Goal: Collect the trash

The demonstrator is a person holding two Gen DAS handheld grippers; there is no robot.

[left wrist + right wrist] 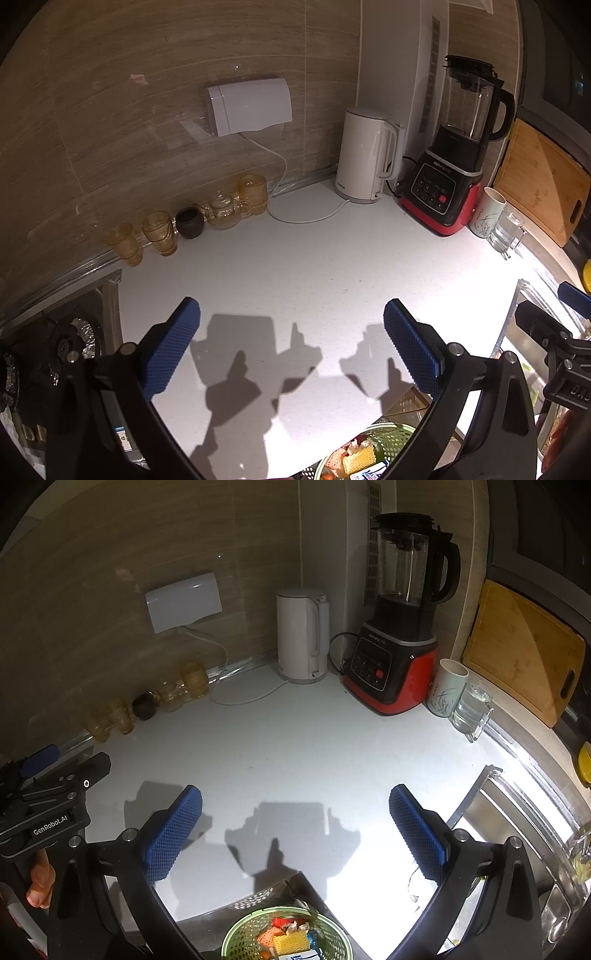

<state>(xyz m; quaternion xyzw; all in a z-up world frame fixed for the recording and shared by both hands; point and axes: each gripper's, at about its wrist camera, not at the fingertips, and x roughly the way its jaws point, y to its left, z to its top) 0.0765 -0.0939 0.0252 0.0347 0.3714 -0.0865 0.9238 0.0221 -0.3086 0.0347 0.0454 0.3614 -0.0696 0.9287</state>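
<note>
White worktop [314, 266] fills the middle of both views, bare and brightly lit, with the shadows of the two tools falling across it. The left gripper [291, 325] hangs above it with its blue pads [173, 350] spread wide apart and nothing between them. The right gripper [295, 810] is likewise spread wide and holds nothing.

A green perforated basket [240, 934] sits at the near edge of the worktop, low between the two grippers. It holds the trash [291, 938]: a piece of yellow foam netting, orange and red scraps, and a bit of blue-and-white wrapper. In the left wrist view the same basket [399, 430] shows partly behind the gripper's right finger.

Along the tiled back wall stand amber glasses [159, 232], a small dark pot [190, 221] and a glass teapot [223, 210]. Further right are a white kettle [365, 155], its cord looping up to a white wall box [249, 105], and a red-and-black blender [454, 155]. Just beside the blender stand a white cup [487, 212] and a clear glass mug [508, 230], with a wooden cutting board [543, 181] leaning behind them. A steel sink [517, 830] lies to the right, and a stove burner [70, 343] to the left.
</note>
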